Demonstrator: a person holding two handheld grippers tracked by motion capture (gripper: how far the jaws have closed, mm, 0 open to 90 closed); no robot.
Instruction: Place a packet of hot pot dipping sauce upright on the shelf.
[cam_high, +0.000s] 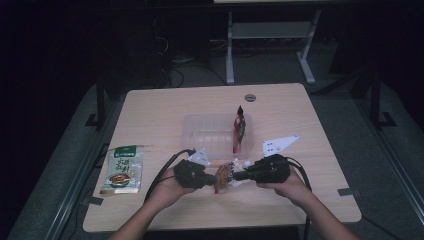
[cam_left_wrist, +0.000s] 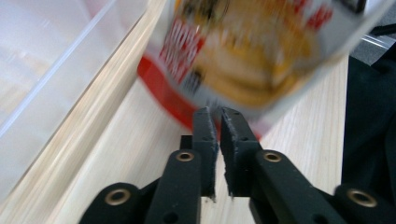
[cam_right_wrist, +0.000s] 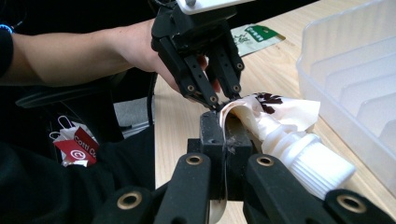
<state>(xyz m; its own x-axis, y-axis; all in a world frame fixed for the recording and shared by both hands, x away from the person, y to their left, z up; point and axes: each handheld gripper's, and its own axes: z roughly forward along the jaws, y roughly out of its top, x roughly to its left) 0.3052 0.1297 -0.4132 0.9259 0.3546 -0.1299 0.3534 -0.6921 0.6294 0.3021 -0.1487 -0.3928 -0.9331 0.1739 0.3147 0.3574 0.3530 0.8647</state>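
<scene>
Your counter (cam_high: 165, 107) is a pale wood top with a round grey cap (cam_high: 250, 97) near its far edge. On it lie a clear plastic tray (cam_high: 205, 131) at centre and a green packet (cam_high: 122, 170) near your left edge.

dim lab, lone wooden table (cam_high: 165, 107), cables on floor (cam_high: 175, 70), metal stand legs (cam_high: 230, 55)

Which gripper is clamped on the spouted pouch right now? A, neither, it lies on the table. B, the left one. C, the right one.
C: in the right gripper view the right gripper has its fingers pressed on the spouted pouch's edge.
</scene>
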